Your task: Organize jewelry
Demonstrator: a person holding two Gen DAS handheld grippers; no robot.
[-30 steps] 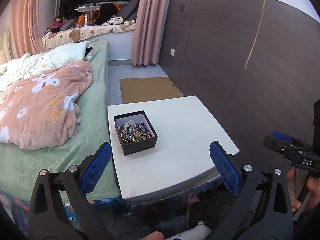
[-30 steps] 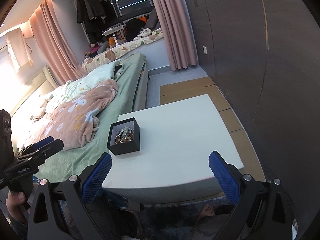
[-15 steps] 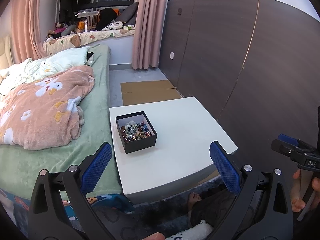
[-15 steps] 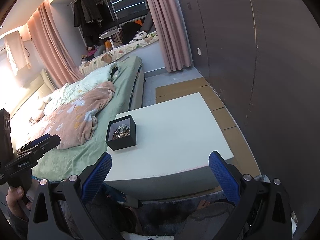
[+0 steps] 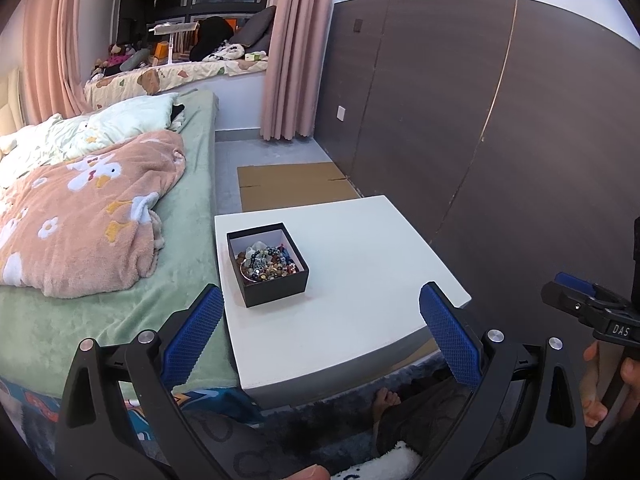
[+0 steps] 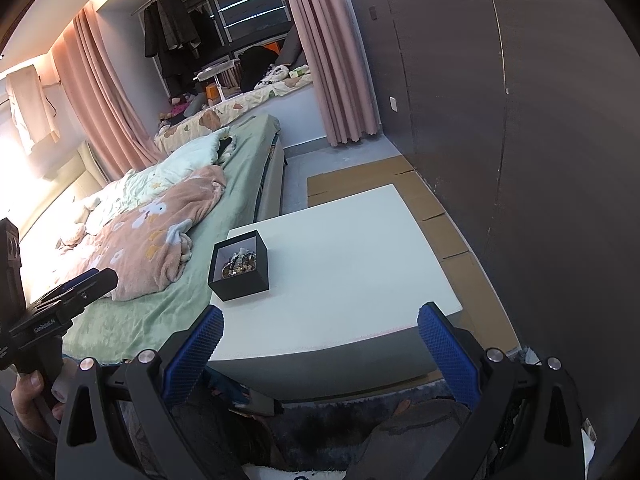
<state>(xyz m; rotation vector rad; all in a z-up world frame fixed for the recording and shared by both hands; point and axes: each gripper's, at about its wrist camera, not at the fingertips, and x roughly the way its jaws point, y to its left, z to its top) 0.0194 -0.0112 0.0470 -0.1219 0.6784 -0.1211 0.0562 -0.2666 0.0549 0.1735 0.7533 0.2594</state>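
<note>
**Operator:** Largest first. The bed [image 5: 100,320] runs along my left; the white surface [image 5: 360,280] stands just beside its edge, with flattened cardboard [image 5: 292,184] on the floor beyond it. On the surface, near the bed-side edge, sits the black box [image 5: 267,264] — lidless, upright, its contents a tangled heap of jewelry [image 5: 266,262]: beads, and what looks like a bangle underneath.

**Checker:** State of each hand-held gripper?

**Operator:** Left hand-held gripper [image 5: 320,332]: jaws spread wide, nothing between the pads, held short of the surface. Right hand-held gripper [image 6: 320,336]: likewise wide and empty, held off the near edge of the surface, well apart from the box.

**Checker:** Handling notes?

**Operator:** My judgement only. The box looks like light, stiff card; it may slide if nudged, so brace one wall with the left while the right picks. The jewelry is small, smooth and probably strung — strands will likely snag and lift neighbours with them. Take hold of a single strand at an exposed loop on top of the heap, close gently, lift slowly. Individual pieces are too small here to tell apart.
</note>
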